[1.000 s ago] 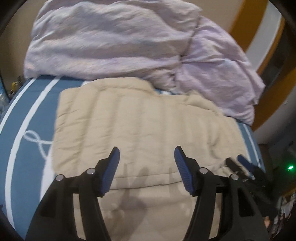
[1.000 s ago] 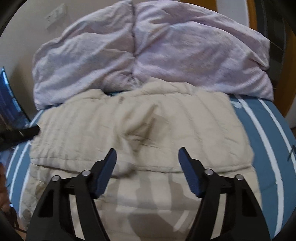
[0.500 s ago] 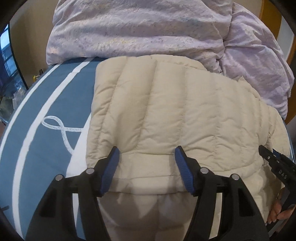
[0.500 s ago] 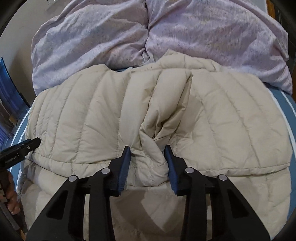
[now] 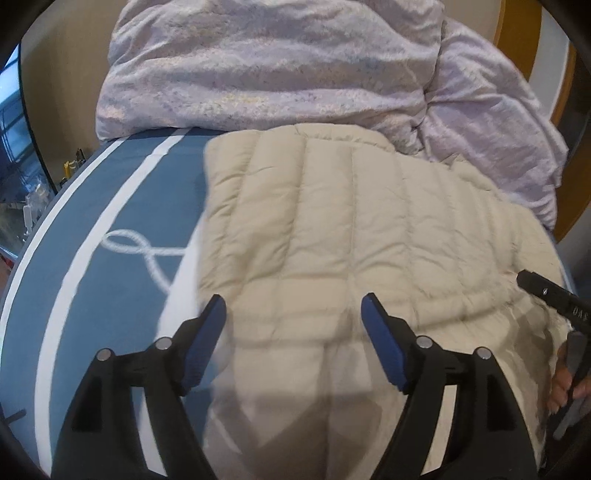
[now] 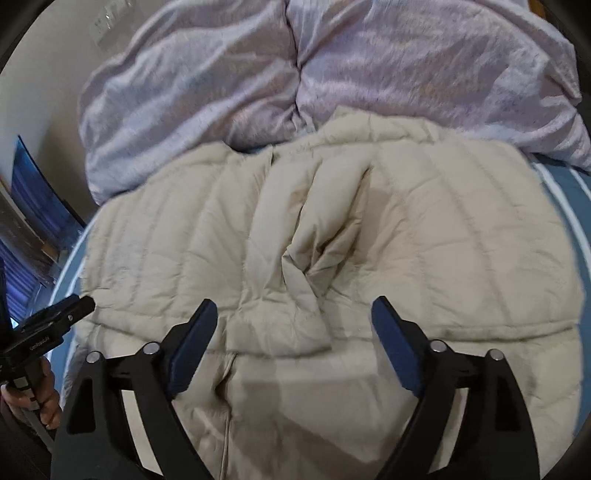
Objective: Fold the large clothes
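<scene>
Two grippers were seen above a bed, each with its jaws spread wide and nothing pinched between them. The left gripper (image 5: 293,308) had just been opening over the near fold edge of the quilted beige jacket (image 5: 351,236), and the right gripper (image 6: 293,314) had likewise just been opening, a bunched crease of the jacket lying free ahead of its pads. The jacket was laid folded across the blue bedcover (image 5: 122,206), which was marked with white stripes and a white rope knot. A crumpled lilac duvet (image 5: 273,70) was heaped at the far end, touching the jacket's far edge. A beige wall (image 6: 48,55) with a white socket plate was visible behind the bed, and an orange-brown door frame (image 5: 511,29) at the right.
</scene>
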The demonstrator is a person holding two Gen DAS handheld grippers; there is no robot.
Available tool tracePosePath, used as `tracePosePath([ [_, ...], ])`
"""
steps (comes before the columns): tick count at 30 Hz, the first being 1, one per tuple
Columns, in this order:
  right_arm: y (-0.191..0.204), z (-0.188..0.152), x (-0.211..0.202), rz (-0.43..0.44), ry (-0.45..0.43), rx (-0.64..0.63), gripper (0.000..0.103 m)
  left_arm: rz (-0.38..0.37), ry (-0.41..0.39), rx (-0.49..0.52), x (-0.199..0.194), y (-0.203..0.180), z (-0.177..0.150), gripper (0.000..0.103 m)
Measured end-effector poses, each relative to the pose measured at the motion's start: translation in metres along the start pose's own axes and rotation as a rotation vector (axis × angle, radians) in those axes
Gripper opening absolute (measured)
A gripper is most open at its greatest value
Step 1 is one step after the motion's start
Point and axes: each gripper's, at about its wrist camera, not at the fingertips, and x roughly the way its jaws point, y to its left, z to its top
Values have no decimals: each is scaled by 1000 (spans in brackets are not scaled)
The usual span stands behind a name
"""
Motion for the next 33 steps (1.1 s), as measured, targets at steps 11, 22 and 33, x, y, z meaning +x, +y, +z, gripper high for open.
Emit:
tracePosePath([
  [11,-71,-63,-85,-13,55,-28,91,-113,52,-79,-66,79,-79,76],
  [22,-153,-139,-154,-35,40,113,91,-235,77,-119,-93,87,-150,64],
  [33,-169,-181,-171,64,6,169,74,-309,41,-134,-112,74,-185,59],
])
